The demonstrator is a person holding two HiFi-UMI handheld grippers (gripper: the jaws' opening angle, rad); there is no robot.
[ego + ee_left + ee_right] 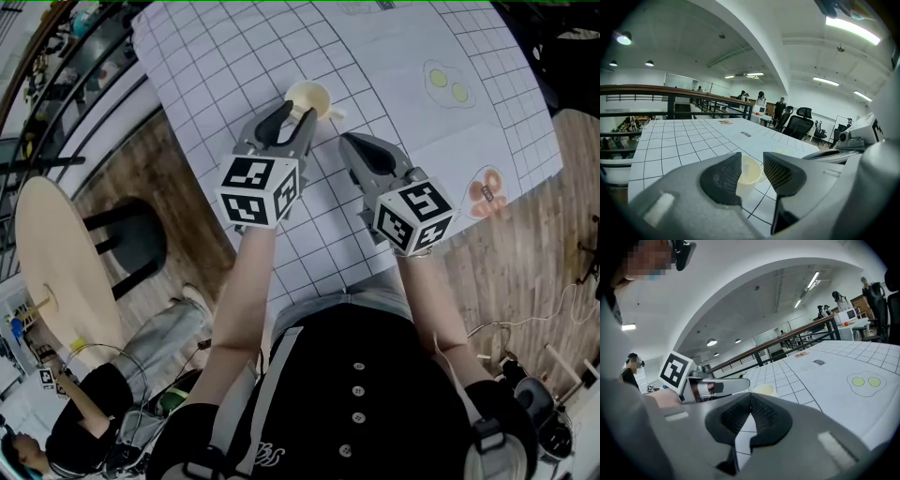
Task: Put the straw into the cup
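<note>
A pale cream cup point(309, 97) stands on the gridded white table cover point(216, 66). My left gripper point(294, 116) is open, its fingertips just short of the cup's near side. In the left gripper view the cup point(751, 180) shows in the gap between the black pads point(723, 180), which do not press on it. A short pale stick, apparently the straw point(745, 168), stands inside the cup. My right gripper point(351, 145) sits to the right of the left one, shut on nothing. In the right gripper view its pads point(761, 416) meet, and the cup's rim point(764, 389) peeks beyond them.
Printed on the cover are two green circles point(448, 86) at the far right and an orange figure point(486, 195) near the right edge. A round wooden table point(56, 272) and a black stool point(131, 244) stand on the floor at left, with a seated person below.
</note>
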